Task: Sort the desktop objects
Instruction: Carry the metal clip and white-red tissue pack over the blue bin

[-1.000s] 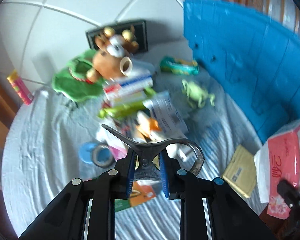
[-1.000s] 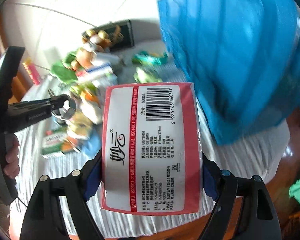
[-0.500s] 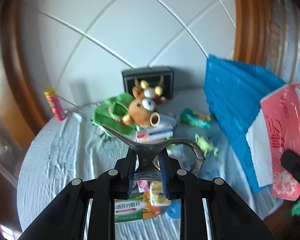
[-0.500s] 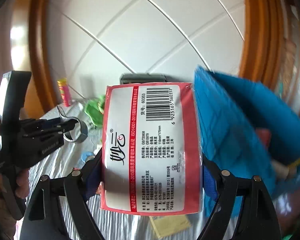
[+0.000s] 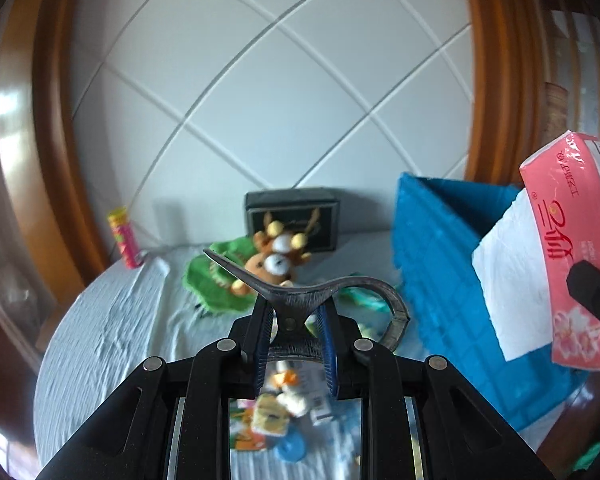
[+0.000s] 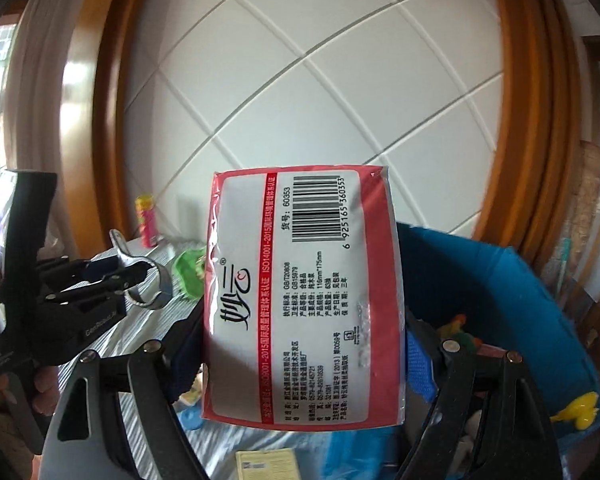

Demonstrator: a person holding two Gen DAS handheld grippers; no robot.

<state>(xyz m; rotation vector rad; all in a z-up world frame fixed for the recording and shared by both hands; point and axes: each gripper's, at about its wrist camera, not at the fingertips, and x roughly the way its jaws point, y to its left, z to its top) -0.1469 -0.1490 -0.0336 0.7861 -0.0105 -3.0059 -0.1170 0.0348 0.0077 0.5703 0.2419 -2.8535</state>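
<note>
Carrying two items at once, the person holds both above the worktop. Left hand-held gripper is clamped on a metal clip; right hand-held gripper pinches a pink tissue pack near the blue bin at the right edge. Next comes lowering each over the bin and letting go, I'd judge. Only the right view shows toys inside.

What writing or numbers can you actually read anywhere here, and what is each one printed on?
"6 925165 360353", under the barcode on the tissue pack.
"60353", beside that barcode.
"ISO14001-2015", in the pack's red stripe.
"GenRobot.AI", faint, on the left tool.
The pack's small print, the black box and the pink tube are too small or blurred.
</note>
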